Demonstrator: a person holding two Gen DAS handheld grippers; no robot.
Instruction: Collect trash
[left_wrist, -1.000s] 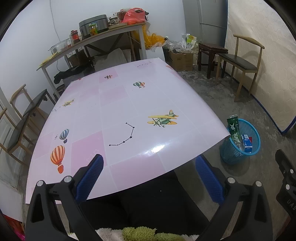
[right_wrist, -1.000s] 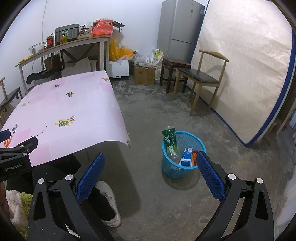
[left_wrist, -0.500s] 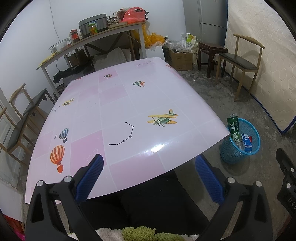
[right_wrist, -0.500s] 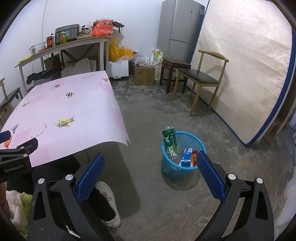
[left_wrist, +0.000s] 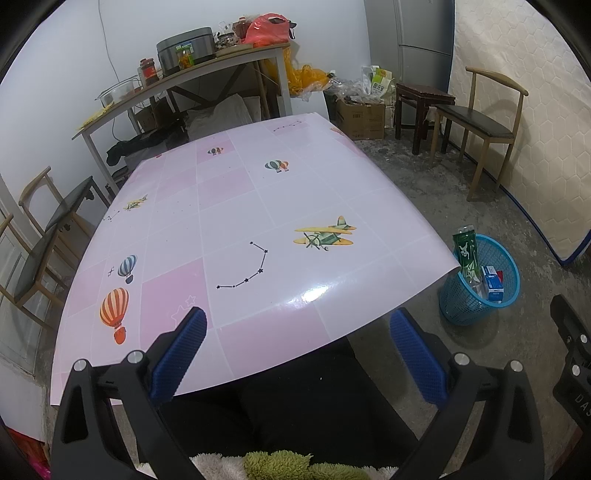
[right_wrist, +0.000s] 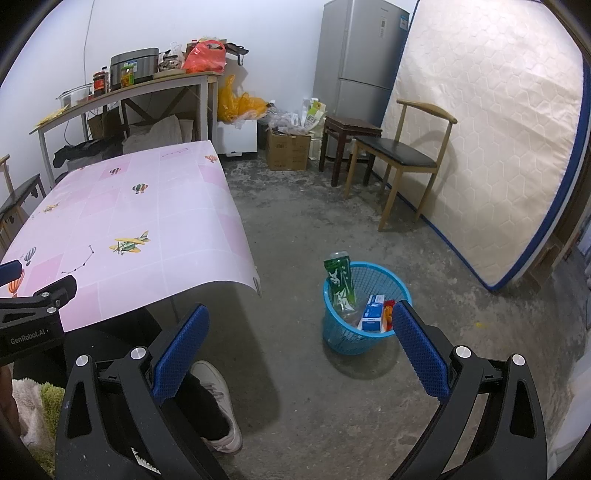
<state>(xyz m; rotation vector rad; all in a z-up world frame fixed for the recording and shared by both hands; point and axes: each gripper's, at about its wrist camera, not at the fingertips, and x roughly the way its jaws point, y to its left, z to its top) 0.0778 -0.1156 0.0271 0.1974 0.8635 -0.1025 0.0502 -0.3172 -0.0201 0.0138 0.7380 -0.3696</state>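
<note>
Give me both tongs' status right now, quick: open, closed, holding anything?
Left tongs: open, holding nothing, over the near edge of the table.
Right tongs: open, holding nothing.

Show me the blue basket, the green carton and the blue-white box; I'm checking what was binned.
blue basket (right_wrist: 341, 338), right wrist view, front mesh wall.
green carton (right_wrist: 340, 280), right wrist view, printed front face.
blue-white box (right_wrist: 372, 316), right wrist view, top face.

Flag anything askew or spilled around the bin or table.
Nothing spilled. The green carton stands tilted in the blue basket, poking above its rim. The tablecloth corner overhangs and curls downward. Both the left gripper and right gripper are open and empty.
</note>
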